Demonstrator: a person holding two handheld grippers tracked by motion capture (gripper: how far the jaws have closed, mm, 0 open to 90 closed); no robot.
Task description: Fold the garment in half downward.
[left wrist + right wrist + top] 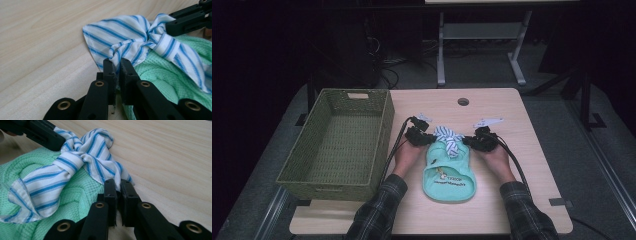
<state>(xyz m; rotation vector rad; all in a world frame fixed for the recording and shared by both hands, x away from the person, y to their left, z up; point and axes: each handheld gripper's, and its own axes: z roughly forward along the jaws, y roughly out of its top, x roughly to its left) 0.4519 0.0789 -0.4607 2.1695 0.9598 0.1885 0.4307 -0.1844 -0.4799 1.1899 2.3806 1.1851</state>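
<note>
Closest to us in the left gripper view, our left gripper [117, 65] has its two black jaws pinched on a fold of the blue-and-white striped tie [132, 37]; the cloth is squeezed between the pads with almost no gap. Likewise, in the right gripper view our right gripper [118, 185] is clamped on the edge of the same striped tie [75, 162], with the cloth caught between the jaws.

Seen from the high view, our left gripper [424, 137] and right gripper [472, 140] face each other across the striped tie [448, 136], which is knotted into a bunch between them. This knot sits at the far end of a mint-green baby bib [450, 175], which lies flat on the wooden table [492, 210], near its middle, with its rounded end towards us. A small printed picture and some lettering show on the bib; we cannot read the words. In both gripper views the bib's waffle-textured green cloth [170, 77] lies bunched under the striped strips.

Our two hands hold the grippers from behind, with plaid sleeves [377, 210] coming in from the near edge. Left of the bib stands an olive-green woven basket [384, 135], its right wall just beside our left hand [406, 156]. A black cable [394, 145] trails back from the left gripper along the basket.
</note>
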